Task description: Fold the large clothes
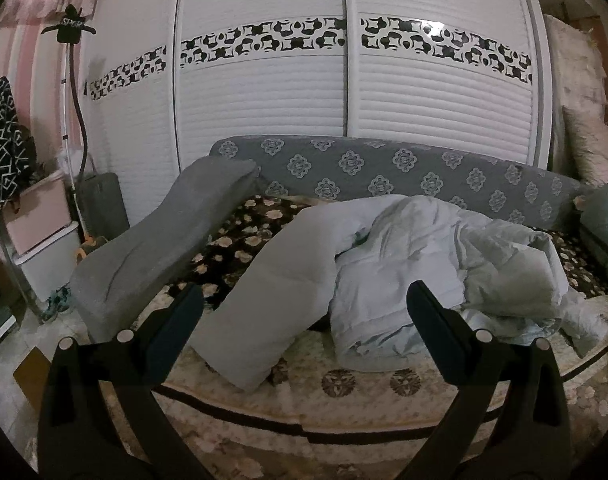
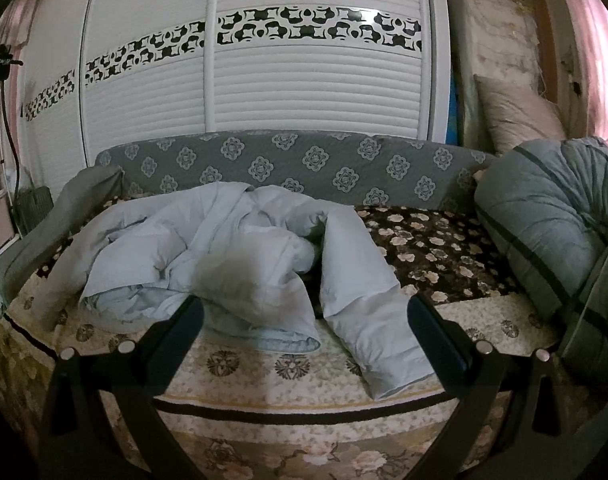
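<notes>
A pale blue puffy jacket [image 1: 403,264] lies crumpled on the bed, one sleeve [image 1: 264,304] stretched toward the front left edge. In the right wrist view the jacket [image 2: 208,252] lies at centre left, with a sleeve [image 2: 367,320] running to the front edge. My left gripper [image 1: 304,304] is open and empty, held in front of the bed, short of the jacket. My right gripper [image 2: 304,312] is open and empty, also in front of the bed, its right finger close to the sleeve end.
The bed has a floral blanket [image 1: 343,400] and a grey patterned headboard [image 1: 383,164]. A grey cushion [image 1: 156,248] leans at the left end. A folded grey-green duvet [image 2: 551,224] lies at the right. White wardrobe doors [image 1: 264,80] stand behind. Storage boxes [image 1: 44,232] stand left.
</notes>
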`<state>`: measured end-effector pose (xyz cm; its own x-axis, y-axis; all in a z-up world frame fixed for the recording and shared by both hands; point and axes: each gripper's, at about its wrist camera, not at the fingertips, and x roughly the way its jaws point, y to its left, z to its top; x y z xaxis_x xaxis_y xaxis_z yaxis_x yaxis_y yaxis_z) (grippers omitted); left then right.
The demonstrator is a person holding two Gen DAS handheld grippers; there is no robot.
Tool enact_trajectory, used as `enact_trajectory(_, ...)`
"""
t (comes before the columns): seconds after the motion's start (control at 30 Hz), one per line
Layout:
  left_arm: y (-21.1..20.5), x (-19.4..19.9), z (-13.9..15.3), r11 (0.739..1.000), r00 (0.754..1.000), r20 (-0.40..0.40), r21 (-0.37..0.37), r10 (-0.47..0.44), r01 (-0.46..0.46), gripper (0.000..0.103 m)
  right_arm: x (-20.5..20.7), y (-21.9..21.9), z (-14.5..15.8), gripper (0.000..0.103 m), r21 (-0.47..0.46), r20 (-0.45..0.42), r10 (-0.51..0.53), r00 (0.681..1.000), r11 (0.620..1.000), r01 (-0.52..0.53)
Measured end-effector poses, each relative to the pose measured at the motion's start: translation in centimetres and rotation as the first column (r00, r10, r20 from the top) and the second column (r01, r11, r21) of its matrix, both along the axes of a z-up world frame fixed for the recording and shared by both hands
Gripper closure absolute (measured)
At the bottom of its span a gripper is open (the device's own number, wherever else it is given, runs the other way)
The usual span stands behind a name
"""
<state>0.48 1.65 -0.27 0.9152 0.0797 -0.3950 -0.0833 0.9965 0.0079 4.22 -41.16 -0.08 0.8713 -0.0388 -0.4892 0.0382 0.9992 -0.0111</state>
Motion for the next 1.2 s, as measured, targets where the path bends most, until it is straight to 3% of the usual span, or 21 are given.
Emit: enact_trajectory(1.2, 0.18, -0.15, 0.13, 1.0, 1.0, -0.004, -0.005, 0.009, -0.009, 0.003, -0.44, -0.44, 0.24, 0.002, 0.018, 0.023, -0.013, 1.0, 1.0, 0.012)
